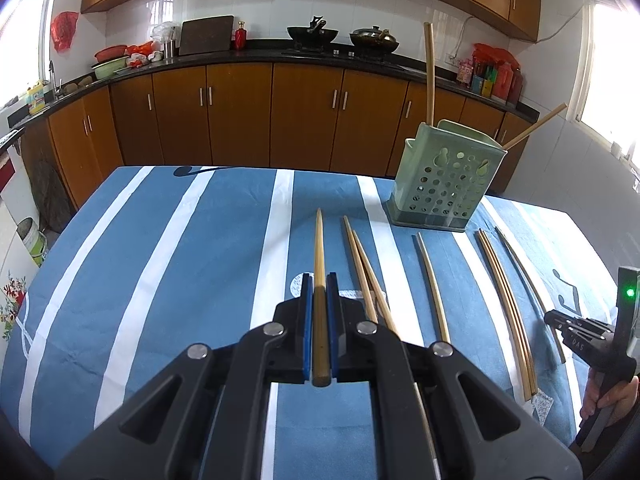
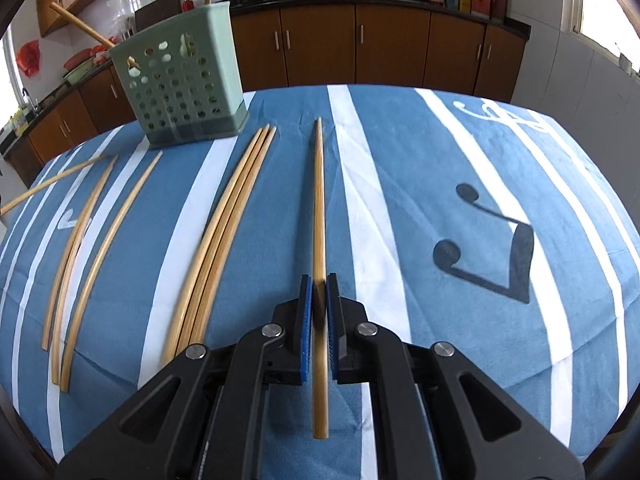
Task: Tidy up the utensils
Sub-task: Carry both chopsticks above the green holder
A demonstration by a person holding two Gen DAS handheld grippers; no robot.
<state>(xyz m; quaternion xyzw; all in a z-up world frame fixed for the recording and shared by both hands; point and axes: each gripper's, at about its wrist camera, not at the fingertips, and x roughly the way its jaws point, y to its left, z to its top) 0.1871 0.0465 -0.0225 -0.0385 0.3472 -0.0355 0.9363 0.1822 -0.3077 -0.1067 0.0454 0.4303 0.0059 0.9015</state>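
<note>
- Nearest in the left wrist view, the left gripper point(image 1: 319, 280) has its blue-padded jaws clenched on a single bamboo chopstick point(image 1: 319, 264) — the stick runs straight away from the camera, its blunt end poking out behind the pads and its tip pointing toward the far edge of the surface.
- Nearest in the right wrist view, the right gripper point(image 2: 319, 282) has its jaws clenched on another chopstick point(image 2: 319, 200), also pointing straight ahead with its tip over a white stripe.
- Both grippers are over a surface covered by a blue cloth with white stripes point(image 1: 160, 260) and dark music-note prints.
- Loose chopsticks lie on the cloth between the two grippers: a crossed pair point(image 1: 362, 264) just right of the left gripper, then a single chopstick point(image 1: 432, 284), then a tight bundle of three point(image 1: 506, 300).
- At the right edge of the left view, a hand point(image 1: 608, 396) holds the right gripper's handle, where a green light glows.
- Farther back stands a pale green perforated utensil holder point(image 1: 444, 184), upright near the far edge of the surface — two chopsticks already stand in it, one nearly upright and one leaning outward.
- Beyond are brown kitchen cabinets point(image 1: 240, 112) and a dark counter with woks.
</note>
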